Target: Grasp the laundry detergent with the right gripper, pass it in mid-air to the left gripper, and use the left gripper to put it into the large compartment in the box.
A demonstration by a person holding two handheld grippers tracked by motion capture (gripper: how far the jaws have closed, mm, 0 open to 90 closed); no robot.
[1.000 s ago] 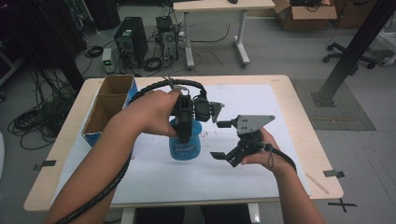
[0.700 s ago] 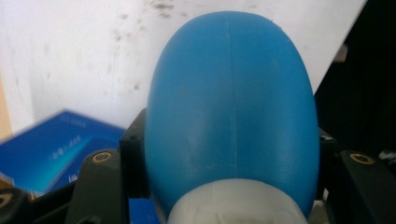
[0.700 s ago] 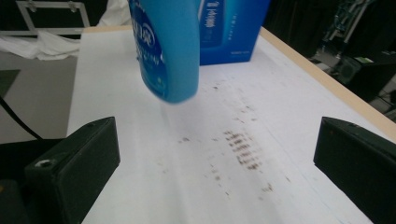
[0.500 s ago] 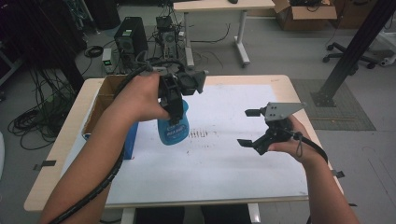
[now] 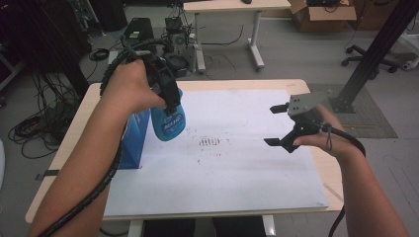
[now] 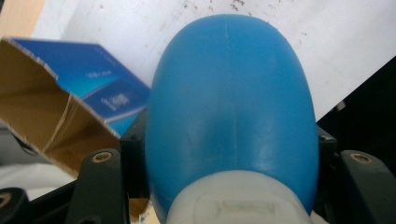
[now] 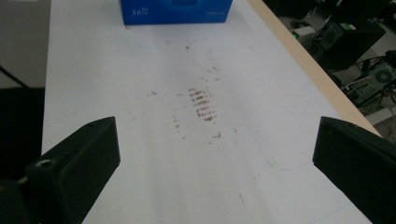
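Note:
A blue spray bottle (image 5: 168, 123) with a white collar hangs in the air over the left part of the table, my left gripper (image 5: 170, 101) shut on its neck. In the left gripper view the bottle's body (image 6: 229, 102) bulges out between the two black jaws. It hovers just right of an open blue cardboard box (image 5: 133, 138). Over the table's right side my right gripper (image 5: 272, 125) is held above the white sheet (image 5: 237, 173), jaws wide apart and nothing between them. The right gripper (image 7: 215, 154) points towards a patch of brown marks (image 7: 201, 105).
The blue box (image 6: 98, 88) shows its brown inside, top open; it also lies at the far end of the right gripper view (image 7: 176, 10). The brown marks (image 5: 210, 142) dot the sheet's middle. The wooden table edge (image 5: 326, 168) borders the sheet. Cables and equipment crowd the floor behind.
The left hand has lifted the bottle off the sheet and carried it left towards the box. The right hand has risen and drawn away to the right, jaws still apart.

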